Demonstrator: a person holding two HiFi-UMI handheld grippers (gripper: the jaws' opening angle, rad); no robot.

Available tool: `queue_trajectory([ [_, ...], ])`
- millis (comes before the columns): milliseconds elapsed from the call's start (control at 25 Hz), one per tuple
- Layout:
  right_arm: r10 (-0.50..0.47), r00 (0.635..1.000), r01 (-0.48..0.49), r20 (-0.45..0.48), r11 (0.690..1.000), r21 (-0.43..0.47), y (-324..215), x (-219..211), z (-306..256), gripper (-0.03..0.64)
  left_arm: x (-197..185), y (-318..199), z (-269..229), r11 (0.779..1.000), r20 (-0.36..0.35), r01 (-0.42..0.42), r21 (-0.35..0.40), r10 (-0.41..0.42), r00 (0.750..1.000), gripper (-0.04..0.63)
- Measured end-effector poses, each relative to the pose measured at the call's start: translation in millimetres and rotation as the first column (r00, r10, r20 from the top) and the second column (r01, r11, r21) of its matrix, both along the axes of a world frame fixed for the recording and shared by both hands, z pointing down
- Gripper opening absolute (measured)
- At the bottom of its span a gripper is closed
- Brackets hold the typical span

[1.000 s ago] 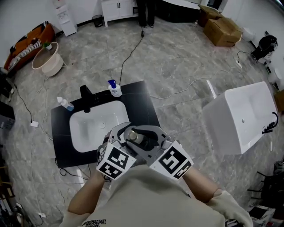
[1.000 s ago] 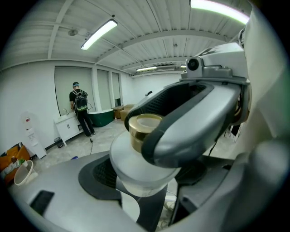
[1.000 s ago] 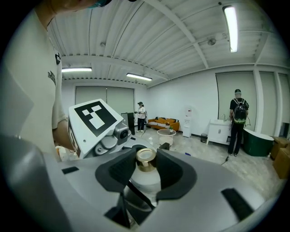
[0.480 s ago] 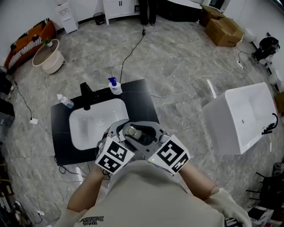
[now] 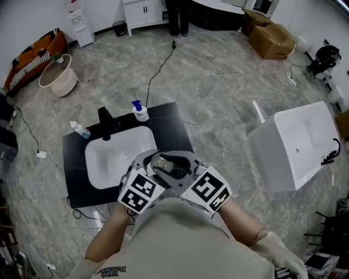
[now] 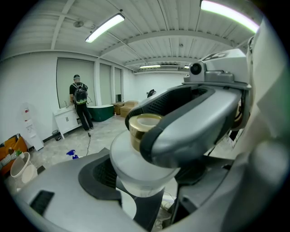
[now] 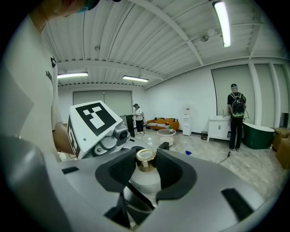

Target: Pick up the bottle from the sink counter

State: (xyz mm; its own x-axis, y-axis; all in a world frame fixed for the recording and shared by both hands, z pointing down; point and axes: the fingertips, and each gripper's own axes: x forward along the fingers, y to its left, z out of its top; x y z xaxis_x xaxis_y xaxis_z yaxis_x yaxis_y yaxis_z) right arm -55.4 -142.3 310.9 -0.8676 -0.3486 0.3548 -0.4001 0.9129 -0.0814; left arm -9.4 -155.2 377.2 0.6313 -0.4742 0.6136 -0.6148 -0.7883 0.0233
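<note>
A frosted white bottle point(image 5: 165, 165) with a gold cap is held upright in the air, close to my chest and over the front edge of the black sink counter point(image 5: 180, 133). My left gripper point(image 5: 157, 170) clasps it from the left. My right gripper point(image 5: 175, 169) clasps it from the right, and the two pairs of jaws cross around it. In the left gripper view the bottle point(image 6: 140, 158) sits against the dark pad of my left gripper point(image 6: 145, 186), with a jaw of the other gripper across its cap. In the right gripper view the bottle point(image 7: 145, 181) fills the notch of my right gripper point(image 7: 146, 179).
On the counter are a white basin point(image 5: 109, 158), a black faucet point(image 5: 104, 121), a blue-topped spray bottle point(image 5: 140, 110) and a small bottle point(image 5: 80, 129). A white tub point(image 5: 297, 144) stands to the right. Cables run across the floor. A person point(image 5: 177, 13) stands far back.
Both grippers keep the bottle in the same spot by my chest. Only the head view has drifted slightly.
</note>
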Motion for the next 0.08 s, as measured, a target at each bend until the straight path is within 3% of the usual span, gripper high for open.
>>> queue_trajectory([
  [80,0.001,1.0,-0.001,-0.006,1.0,-0.005,1.3,0.1,2.5,0.12,-0.6,1.7,1.7,1.0,0.002,-0.003,-0.005,0.003,1.0,0.334],
])
